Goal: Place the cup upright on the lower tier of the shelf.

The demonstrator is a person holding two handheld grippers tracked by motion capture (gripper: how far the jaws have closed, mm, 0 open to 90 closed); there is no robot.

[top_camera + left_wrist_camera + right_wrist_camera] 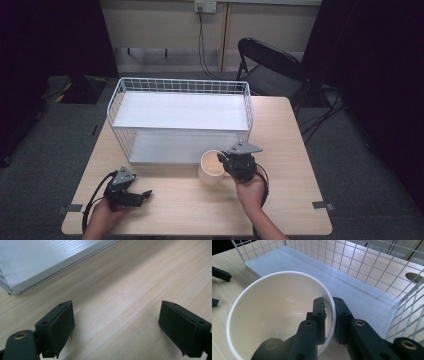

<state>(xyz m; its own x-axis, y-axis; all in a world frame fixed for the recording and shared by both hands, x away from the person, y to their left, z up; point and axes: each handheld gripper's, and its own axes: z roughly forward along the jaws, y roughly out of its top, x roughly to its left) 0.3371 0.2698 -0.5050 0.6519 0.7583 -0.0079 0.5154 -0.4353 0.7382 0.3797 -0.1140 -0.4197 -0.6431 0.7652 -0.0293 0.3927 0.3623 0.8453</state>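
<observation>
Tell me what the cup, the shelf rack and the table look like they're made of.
Cup: glossy cream, thin-walled, with light glints inside; likely ceramic, possibly plastic. It is pinched at the rim by the right gripper.
Shelf rack: thin white-coated wire grid, probably metal, with smooth matte white boards.
Table: pale wood grain, even and flat, likely laminate.

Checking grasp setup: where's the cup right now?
In the high view the white cup sits on the table right of centre, just before the wire rack's lower shelf, its rim pinched by the right gripper.
</observation>
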